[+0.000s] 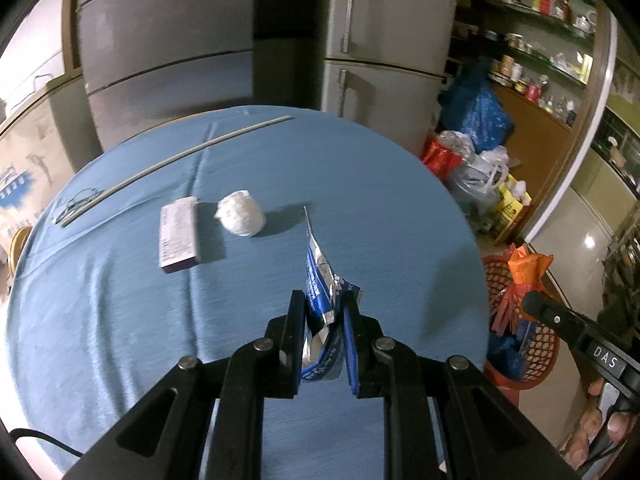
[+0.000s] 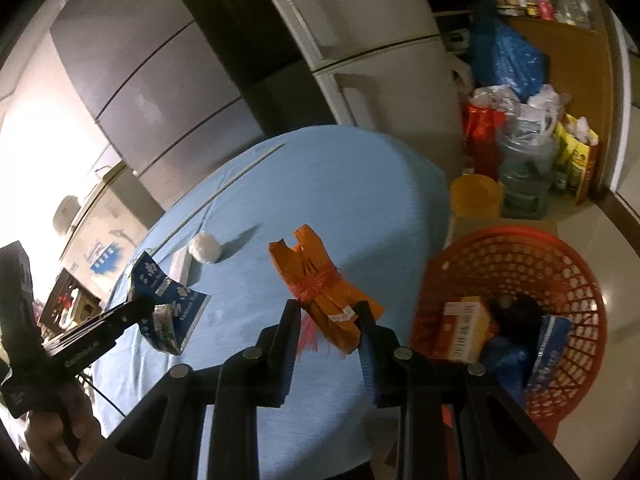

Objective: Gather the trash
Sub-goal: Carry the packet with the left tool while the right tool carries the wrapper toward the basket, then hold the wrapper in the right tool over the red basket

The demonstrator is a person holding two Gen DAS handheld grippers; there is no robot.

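Two views, left wrist: left gripper (image 1: 323,304) above the table (image 1: 120,300) near edge, jaws clamped on a blue foil packet (image 1: 320,280); packet's lower end hidden between fingers.
Right wrist: right gripper (image 2: 329,312) over the table's right edge beside the red basket (image 2: 580,280), jaws clamped on an orange bundle (image 2: 320,280); basket contents blurred.

A round table (image 1: 120,320) draped in blue cloth is backed at twelve o'clock by grey refrigerators (image 1: 384,40); stocked shelves (image 1: 540,40), possibly a pantry, are seen at two o'clock.

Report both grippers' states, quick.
Left gripper: shut on the blue foil packet.
Right gripper: shut on the orange tied bundle.
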